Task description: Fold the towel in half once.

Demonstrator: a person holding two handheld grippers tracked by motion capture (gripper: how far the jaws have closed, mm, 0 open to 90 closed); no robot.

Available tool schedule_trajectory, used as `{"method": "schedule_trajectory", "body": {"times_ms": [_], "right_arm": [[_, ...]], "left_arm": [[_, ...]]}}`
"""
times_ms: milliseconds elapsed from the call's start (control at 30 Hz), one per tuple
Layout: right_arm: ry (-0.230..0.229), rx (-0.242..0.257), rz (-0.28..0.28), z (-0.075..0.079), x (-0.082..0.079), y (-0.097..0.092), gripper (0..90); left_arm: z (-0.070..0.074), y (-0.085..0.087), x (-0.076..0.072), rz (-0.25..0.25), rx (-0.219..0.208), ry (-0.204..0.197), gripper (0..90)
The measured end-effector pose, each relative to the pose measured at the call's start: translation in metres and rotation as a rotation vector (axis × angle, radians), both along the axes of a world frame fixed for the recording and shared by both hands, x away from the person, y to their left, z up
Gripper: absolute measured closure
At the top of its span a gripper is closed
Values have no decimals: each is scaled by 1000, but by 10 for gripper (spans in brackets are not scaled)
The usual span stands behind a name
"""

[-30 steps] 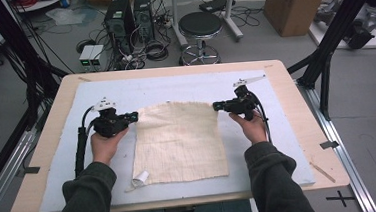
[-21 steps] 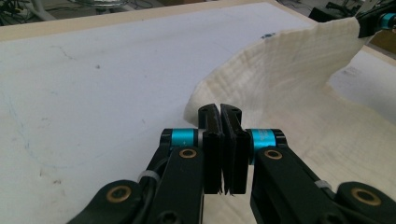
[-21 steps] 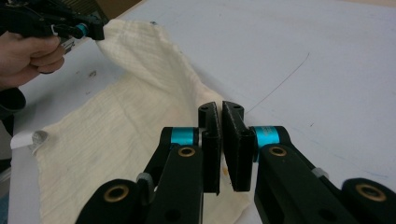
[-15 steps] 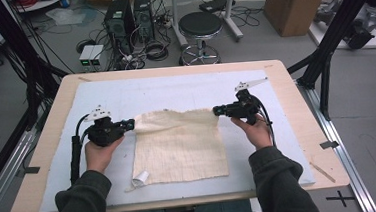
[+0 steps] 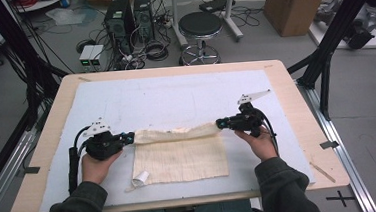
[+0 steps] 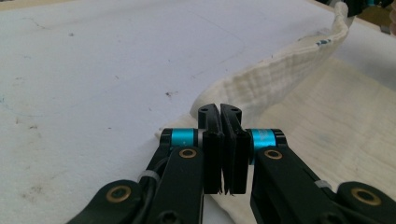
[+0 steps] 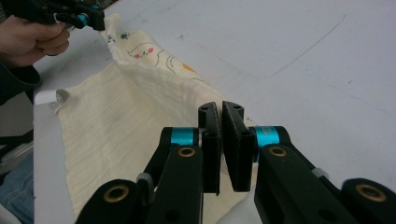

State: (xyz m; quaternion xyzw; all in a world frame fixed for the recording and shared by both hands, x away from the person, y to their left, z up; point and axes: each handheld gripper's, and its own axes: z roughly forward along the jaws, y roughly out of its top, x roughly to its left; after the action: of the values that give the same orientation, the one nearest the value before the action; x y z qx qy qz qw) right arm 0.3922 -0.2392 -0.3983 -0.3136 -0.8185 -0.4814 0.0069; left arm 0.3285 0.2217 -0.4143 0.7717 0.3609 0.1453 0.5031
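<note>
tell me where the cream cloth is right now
In the high view the cream cloth lies on the pale mat near the table's front edge, its far edge lifted between the left gripper and the right gripper.

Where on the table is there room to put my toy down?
The widest bare patch of the white mat lies beyond the lifted edge of the cloth, up to the table far rim. Narrow strips flank each hand. The near middle is crowded: the left gripper and right gripper pinch the cloth there.
</note>
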Motion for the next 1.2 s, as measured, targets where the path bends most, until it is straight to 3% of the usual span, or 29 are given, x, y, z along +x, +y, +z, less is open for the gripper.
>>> {"method": "schedule_trajectory", "body": {"times_ms": [267, 467, 1200], "right_arm": [[6, -7, 6, -7, -14, -5, 858], [5, -11, 19, -12, -24, -6, 858], [9, -47, 68, -19, -58, -4, 857]], "left_arm": [[3, -6, -14, -42, 45, -13, 871], [-8, -4, -24, -54, 68, 7, 871], [-20, 5, -57, -142, 63, 11, 867]]}}
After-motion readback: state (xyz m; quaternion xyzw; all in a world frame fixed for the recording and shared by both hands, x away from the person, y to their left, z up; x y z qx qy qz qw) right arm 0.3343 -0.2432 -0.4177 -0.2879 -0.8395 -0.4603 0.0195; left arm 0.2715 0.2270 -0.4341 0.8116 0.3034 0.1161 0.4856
